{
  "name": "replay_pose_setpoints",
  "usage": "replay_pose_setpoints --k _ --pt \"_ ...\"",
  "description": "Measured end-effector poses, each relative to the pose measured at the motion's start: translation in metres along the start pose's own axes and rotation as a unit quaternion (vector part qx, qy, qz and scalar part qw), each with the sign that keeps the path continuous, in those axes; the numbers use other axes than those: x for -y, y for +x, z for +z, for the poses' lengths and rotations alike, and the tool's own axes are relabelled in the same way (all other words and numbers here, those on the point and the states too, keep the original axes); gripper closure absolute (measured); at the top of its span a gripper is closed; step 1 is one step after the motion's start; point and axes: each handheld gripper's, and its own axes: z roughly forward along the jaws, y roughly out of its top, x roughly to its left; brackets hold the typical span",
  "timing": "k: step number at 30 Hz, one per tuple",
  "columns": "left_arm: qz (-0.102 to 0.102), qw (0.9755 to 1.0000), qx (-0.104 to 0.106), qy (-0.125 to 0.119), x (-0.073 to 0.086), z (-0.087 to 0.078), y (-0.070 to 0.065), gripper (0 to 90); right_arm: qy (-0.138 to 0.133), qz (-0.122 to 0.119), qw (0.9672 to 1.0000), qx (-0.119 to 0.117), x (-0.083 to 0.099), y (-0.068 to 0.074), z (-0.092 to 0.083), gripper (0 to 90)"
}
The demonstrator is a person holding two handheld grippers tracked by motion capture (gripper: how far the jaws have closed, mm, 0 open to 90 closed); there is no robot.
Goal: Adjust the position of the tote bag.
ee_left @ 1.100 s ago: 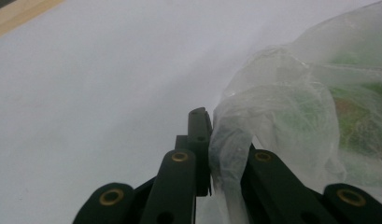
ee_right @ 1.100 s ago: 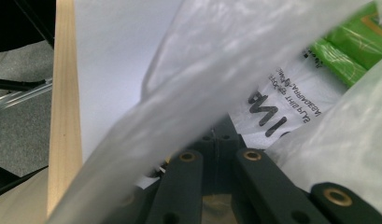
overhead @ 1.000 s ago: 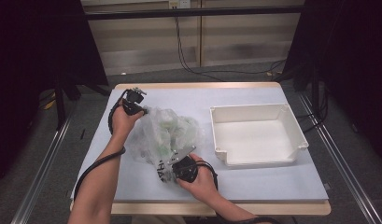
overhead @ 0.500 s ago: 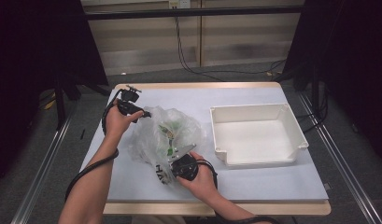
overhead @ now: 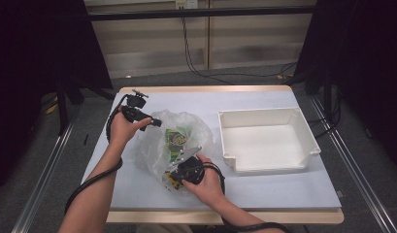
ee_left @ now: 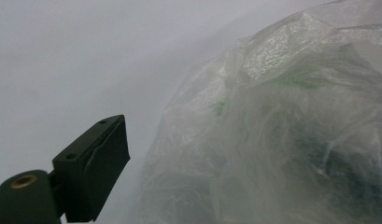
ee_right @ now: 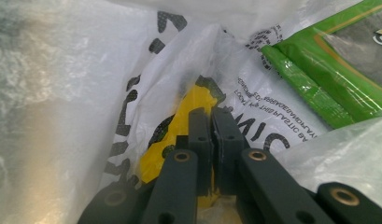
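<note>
One plastic bag (overhead: 176,141), right gripper (overhead: 173,171) clamped on it, left gripper (overhead: 157,123) just released, one white tray (overhead: 303,128).

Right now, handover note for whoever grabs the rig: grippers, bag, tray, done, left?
Left gripper: jaws have just been opening, now open, nothing between them, beside the bag's far-left edge.
Right gripper: shut on the bag, pinching the printed plastic at its near edge.
Bag lies mid-table, green packets inside.
Tray sits right of the bag, nothing in it.
Done: bag pinned on one side.
Left, probably: regrip with the left, open the bag, move packets to the tray.
</note>
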Motion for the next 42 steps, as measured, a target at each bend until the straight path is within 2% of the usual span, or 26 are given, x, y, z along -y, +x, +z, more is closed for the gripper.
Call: replay_pose_setpoints --k 3,7,8,9,10,11,12,13,16,17,19,23,26,29,33,36,38,42 --pt "-0.005 0.9999 0.002 -0.012 -0.001 -0.002 -0.003 7.6 0.0 0.007 1.0 0.001 0.0 -0.001 0.001 88.6" --pt "-0.002 1.0 0.002 -0.007 -0.001 -0.003 -0.004 8.1 -0.002 0.01 0.9999 0.006 -0.001 -0.003 0.001 85.0" --pt "-0.011 0.9998 0.0 -0.014 -0.001 -0.002 -0.005 8.7 -0.007 0.01 0.9999 0.006 -0.001 -0.003 0.0 84.3" --pt "0.006 1.0 0.001 -0.002 0.0 -0.004 -0.003 11.1 -0.004 0.007 0.9999 0.012 -0.001 -0.004 -0.001 83.1" --pt "0.008 1.0 0.001 0.0 0.0 -0.004 -0.004 13.6 -0.006 0.009 0.9999 0.009 -0.002 -0.005 -0.003 81.7" --pt "0.005 1.0 0.002 -0.002 0.0 -0.004 -0.005 14.8 -0.008 0.009 0.9998 0.014 -0.002 -0.005 -0.004 79.8" --pt "0.012 0.9999 0.002 -0.003 0.001 -0.004 -0.004 15.4 -0.01 0.009 0.9998 0.017 -0.003 -0.006 -0.006 77.7" --pt "-0.004 0.9999 0.003 -0.014 0.001 -0.003 -0.008 17.2 -0.014 0.008 0.9998 0.015 -0.004 -0.008 -0.007 76.1" --pt "0.006 0.9999 0.001 -0.009 0.001 -0.004 -0.009 21.9 -0.01 0.009 0.9997 0.021 -0.007 -0.013 -0.013 72.4" --pt "0.029 0.9996 0.001 0.004 0.001 -0.006 -0.007 24.5 -0.012 0.013 0.9995 0.025 -0.008 -0.014 -0.014 72.4" --pt "0.031 0.9995 -0.002 0.001 0.001 -0.006 -0.008 28.6 -0.019 0.014 0.9995 0.023 -0.009 -0.017 -0.018 72.1" --pt "0.032 0.9995 -0.008 -0.002 0.002 -0.004 -0.01 30.4 -0.032 0.02 0.999 0.025 -0.013 -0.021 -0.027 69.5" --pt "0.033 0.9994 -0.011 -0.003 0.002 -0.003 -0.01 32.4 -0.039 0.02 0.9989 0.015 -0.017 -0.021 -0.032 65.5" --pt "0.027 0.9995 -0.013 -0.006 0.002 -0.001 -0.01 33.0 -0.044 0.012 0.9989 0.007 -0.021 -0.02 -0.035 55.8" --pt "0.036 0.9992 -0.015 0.0 0.001 -0.002 -0.01 34.0 -0.055 0.012 0.9984 0.002 -0.028 -0.02 -0.036 40.5" --pt "0.035 0.999 -0.024 -0.009 0.002 -0.001 -0.01 34.0 -0.059 -0.002 0.9983 -0.007 -0.032 -0.02 -0.033 35.0" --pt "0.034 0.9991 -0.025 -0.008 0.003 -0.001 -0.01 34.6 -0.059 -0.007 0.9982 -0.008 -0.035 -0.018 -0.031 35.3" --pt "0.042 0.9988 -0.026 0.0 0.003 0.001 -0.008 35.0 -0.061 -0.015 0.9978 -0.019 -0.041 -0.015 -0.026 46.8"
